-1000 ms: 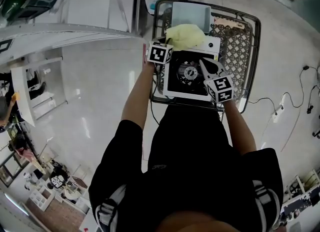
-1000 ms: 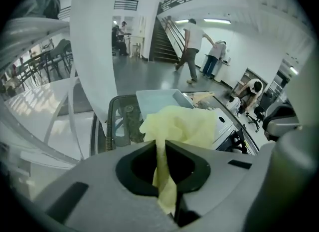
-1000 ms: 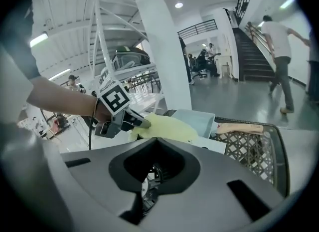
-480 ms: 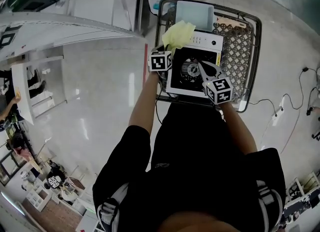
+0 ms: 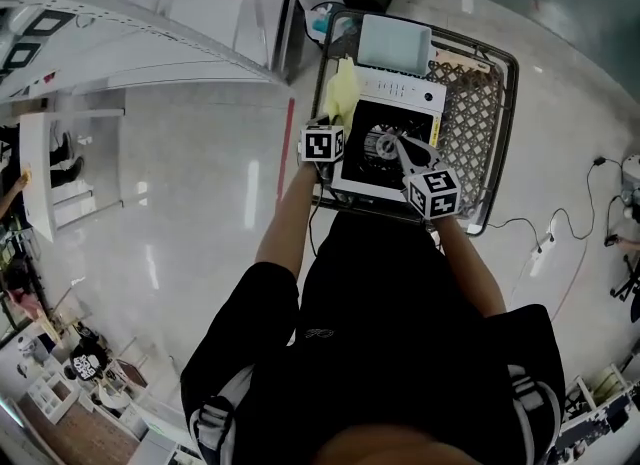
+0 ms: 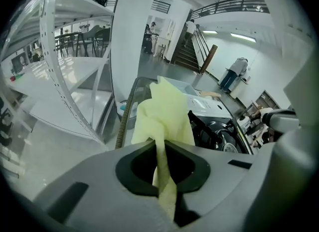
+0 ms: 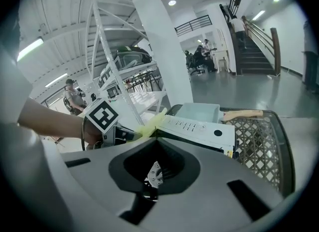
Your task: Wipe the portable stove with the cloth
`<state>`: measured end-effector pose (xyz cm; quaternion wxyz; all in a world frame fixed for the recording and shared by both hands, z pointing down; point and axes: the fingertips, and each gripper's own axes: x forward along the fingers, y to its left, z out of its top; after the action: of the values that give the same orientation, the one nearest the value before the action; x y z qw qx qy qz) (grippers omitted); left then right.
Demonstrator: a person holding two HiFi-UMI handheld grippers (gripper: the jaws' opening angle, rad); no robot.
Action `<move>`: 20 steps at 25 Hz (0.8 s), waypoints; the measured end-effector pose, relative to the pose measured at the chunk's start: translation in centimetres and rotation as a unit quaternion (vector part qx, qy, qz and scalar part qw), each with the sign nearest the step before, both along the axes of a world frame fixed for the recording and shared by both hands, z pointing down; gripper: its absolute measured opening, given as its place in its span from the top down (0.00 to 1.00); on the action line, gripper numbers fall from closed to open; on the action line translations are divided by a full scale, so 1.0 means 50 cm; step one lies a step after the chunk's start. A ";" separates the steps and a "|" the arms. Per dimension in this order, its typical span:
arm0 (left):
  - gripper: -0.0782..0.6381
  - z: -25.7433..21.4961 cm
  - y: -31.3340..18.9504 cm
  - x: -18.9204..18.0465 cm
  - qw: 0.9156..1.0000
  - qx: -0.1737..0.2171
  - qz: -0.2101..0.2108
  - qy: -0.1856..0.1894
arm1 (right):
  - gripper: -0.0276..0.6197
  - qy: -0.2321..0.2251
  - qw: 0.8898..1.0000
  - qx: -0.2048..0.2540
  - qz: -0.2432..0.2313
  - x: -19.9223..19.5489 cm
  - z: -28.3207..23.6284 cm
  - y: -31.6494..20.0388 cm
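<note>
The portable stove, white-framed with a black top and a round burner, sits in a wire cart. A pale yellow cloth hangs along the stove's left back edge, with my left gripper shut on it. In the left gripper view the cloth runs up between the jaws of that gripper, and the stove lies to its right. My right gripper is shut with nothing in it, its tip over the burner. The right gripper view shows its closed jaws before the stove's control panel.
The wire cart holds the stove, and a pale blue-grey bin stands at its far end. A wooden handle lies on the mesh to the right. White shelving stands left of the cart. Cables trail on the floor at right.
My left gripper has dragged the cloth from the stove's back top across to its left edge. The right gripper has shifted slightly over the burner.
</note>
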<state>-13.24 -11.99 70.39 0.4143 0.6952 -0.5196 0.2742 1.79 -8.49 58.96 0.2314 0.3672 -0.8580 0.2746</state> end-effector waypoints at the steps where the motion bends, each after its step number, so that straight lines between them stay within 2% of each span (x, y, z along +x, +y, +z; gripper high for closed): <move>1: 0.84 0.001 0.007 0.000 1.000 0.000 0.002 -0.002 | 0.95 -0.001 1.000 0.001 0.001 -0.003 -0.003 0.005; 6: 0.84 -0.009 0.038 -0.011 1.000 0.006 0.013 -0.021 | 0.95 0.002 1.000 -0.001 0.001 -0.021 -0.011 0.040; 16: 0.84 0.002 0.109 -0.004 0.999 0.008 0.039 -0.026 | 0.95 0.005 1.000 0.003 0.001 -0.039 -0.011 0.106; 20: 0.84 0.015 0.134 -0.001 0.998 0.024 0.051 -0.021 | 0.95 0.008 1.000 0.006 0.002 -0.052 -0.015 0.130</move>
<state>-13.30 -5.30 71.12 0.3717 0.7245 -0.4989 0.2966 -0.81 -1.98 58.22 0.2359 0.3724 -0.8569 0.2671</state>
